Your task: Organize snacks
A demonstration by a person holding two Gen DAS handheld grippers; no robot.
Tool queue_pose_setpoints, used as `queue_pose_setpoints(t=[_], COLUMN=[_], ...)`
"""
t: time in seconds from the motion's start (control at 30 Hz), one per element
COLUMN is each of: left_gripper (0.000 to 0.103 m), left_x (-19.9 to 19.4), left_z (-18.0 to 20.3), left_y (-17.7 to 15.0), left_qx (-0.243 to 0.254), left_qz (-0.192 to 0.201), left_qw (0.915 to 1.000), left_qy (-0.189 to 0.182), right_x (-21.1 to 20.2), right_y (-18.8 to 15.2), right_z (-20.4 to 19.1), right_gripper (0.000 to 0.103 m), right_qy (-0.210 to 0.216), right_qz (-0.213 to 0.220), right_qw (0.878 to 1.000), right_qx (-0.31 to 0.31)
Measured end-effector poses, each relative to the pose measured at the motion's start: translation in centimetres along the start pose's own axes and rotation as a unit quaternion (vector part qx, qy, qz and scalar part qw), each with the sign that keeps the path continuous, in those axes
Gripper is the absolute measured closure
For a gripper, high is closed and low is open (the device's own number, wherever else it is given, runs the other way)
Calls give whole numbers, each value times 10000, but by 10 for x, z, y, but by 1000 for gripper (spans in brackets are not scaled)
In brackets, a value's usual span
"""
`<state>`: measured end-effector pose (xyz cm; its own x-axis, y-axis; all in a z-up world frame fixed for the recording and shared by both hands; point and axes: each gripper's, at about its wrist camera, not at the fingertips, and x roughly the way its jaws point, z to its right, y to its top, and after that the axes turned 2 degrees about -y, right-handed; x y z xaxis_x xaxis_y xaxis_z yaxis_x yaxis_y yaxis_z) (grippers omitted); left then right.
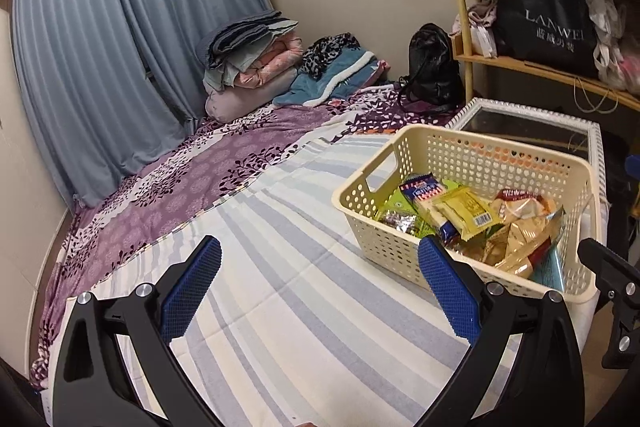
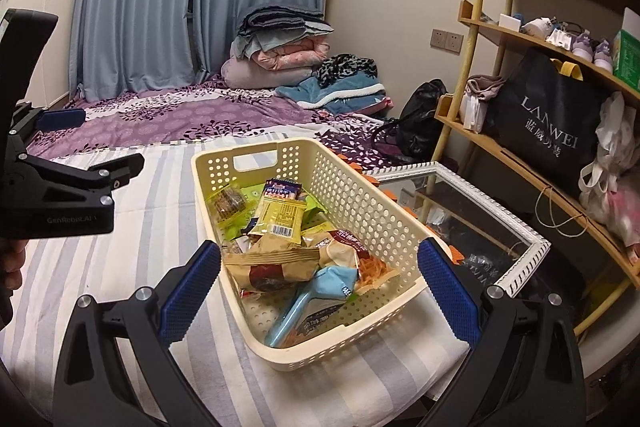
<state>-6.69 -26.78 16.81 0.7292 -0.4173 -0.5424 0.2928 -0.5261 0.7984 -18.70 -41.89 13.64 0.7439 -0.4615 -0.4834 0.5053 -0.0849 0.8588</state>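
The right claw is nearest the lens, its blue-padded fingers spread wide and pinching nothing; the near end of the cream perforated basket shows between them. The left claw is spread just as wide over the striped sheet on the bed, empty, with the basket off to its right.

The basket sits on the striped sheet at the bed's edge, holding a loose heap of snack packets. A pale blue packet leans against the near wall. Behind it lie a tan crinkled bag and a packet with orange strips pictured on it. A yellow packet with a barcode lies toward the middle, a blue-and-red packet beyond it, and a green-edged packet by the far left wall.

Just right of the basket, a white-framed mirror lies flat. Past the sheet spreads a purple floral bedcover, with folded blankets stacked by the blue curtains. A black handbag sits beside a wooden shelf holding a black tote.
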Motion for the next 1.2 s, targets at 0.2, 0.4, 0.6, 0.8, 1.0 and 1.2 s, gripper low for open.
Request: queue_pose_setpoints(t=[0.2, 0.4, 0.6, 0.8, 1.0, 1.2], left_gripper=[3, 3, 3, 3, 3, 3], left_x=[1, 3, 10, 18, 24, 31], left_z=[9, 18, 25, 30, 36, 41], left_y=[-1, 0, 0, 2, 3, 5], left_qx=[185, 334, 468, 547, 660, 740], left_qz=[-24, -52, -124, -203, -248, -313], left_qw=[9998, 9994, 9987, 9983, 9975, 9968], left_qy=[113, 119, 130, 89, 75, 17], right_x=[2, 5, 11, 17, 22, 28], right_y=[-3, -4, -6, -7, -11, -14], right_z=[-2, -1, 0, 3, 7, 11], right_gripper=[5, 5, 5, 5, 5, 5], right_qy=[-64, -107, -139, -141, -134, -132], right_qz=[-27, -48, -111, -159, -217, -279], right_qw=[10000, 9999, 9998, 9998, 9997, 9995], right_qx=[-43, -64, -70, -61, 7, 62])
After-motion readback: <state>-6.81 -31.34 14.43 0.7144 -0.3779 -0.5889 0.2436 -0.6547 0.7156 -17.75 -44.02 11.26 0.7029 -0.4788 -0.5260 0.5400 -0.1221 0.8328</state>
